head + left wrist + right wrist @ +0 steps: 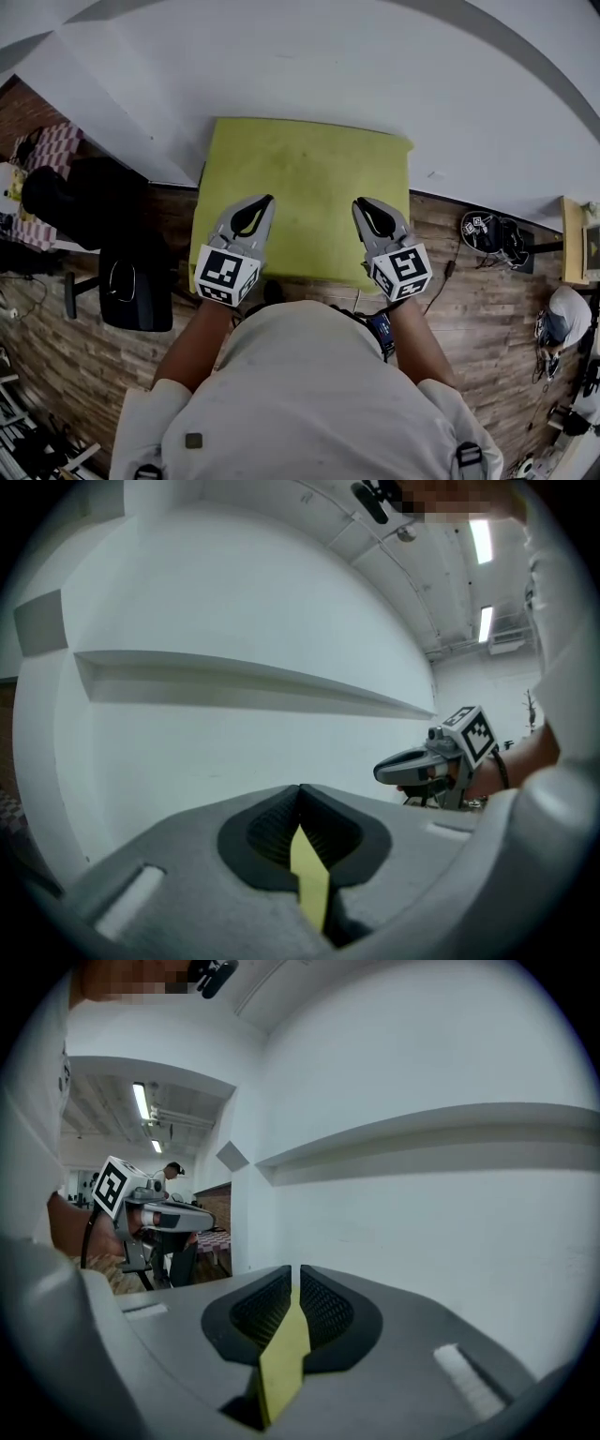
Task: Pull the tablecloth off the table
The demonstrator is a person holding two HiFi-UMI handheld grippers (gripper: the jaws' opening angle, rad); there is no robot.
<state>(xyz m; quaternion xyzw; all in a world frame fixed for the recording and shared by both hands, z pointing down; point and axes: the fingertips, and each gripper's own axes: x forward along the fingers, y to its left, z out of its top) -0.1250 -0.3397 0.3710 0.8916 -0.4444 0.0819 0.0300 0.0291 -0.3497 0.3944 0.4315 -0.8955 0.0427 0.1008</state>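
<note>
Tablecloth (pixel 309 169) pinched by left gripper (pixel 265 201) and, seemingly, right gripper (pixel 360 203).

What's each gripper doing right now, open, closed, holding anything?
Left gripper: tongs closed on the tablecloth edge.
Right gripper: tongs closed on the tablecloth too, a thin slit showing between them.

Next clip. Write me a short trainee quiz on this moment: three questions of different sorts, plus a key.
1. True or false: the left tongs stand wide apart and empty.
2. What colour is the tablecloth? A red, B yellow-green, C blue.
3. Fill in: the strip between the pads of the right tongs is an edge of the ____.
Key: 1 false, they are shut on the tablecloth; 2 B; 3 tablecloth.
</note>
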